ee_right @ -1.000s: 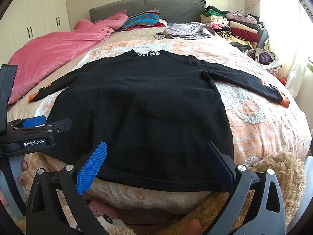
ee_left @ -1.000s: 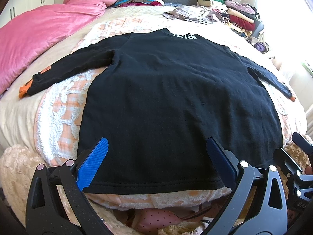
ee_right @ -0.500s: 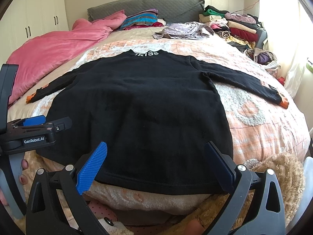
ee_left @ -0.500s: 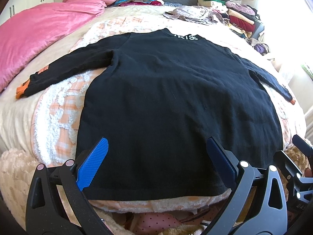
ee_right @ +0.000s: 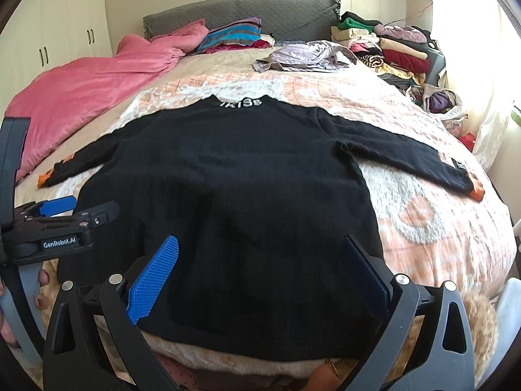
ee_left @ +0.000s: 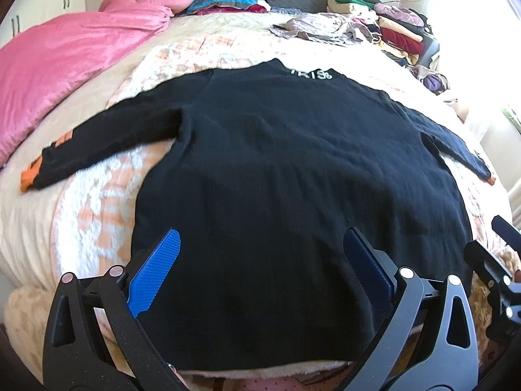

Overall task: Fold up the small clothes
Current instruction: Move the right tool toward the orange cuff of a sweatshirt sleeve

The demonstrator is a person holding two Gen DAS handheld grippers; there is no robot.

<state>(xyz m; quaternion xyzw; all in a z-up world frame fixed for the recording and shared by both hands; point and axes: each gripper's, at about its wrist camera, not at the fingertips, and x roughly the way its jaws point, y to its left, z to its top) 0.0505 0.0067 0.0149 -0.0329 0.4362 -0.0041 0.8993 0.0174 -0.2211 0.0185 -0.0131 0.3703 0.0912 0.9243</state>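
So there's a black long-sleeved knit sweater point(ee_left: 293, 195) laid flat on the peach-and-white fuzzy bedspread point(ee_right: 439, 215), hem toward the foot of the bed, collar toward the grey quilted headboard point(ee_right: 241, 13). Both sleeves are spread out to the sides, each ending in an orange cuff. White lettering runs across the collar, but it's too small and squashed for me to read properly.

The left gripper point(ee_left: 260, 270) hangs over the hem with its blue-padded fingers spread wide, nothing between them. Same with the right gripper point(ee_right: 257, 270): wide apart, empty, over the hem's right half. Whether either pad actually touches the fabric, I can't tell.

A crumpled pink duvet point(ee_right: 91, 94) sits along the left side, and a stack of folded clothes point(ee_right: 390, 45) piles up by the window, partly washed out by glare. The hem's lower edge is hidden behind the gripper frames.
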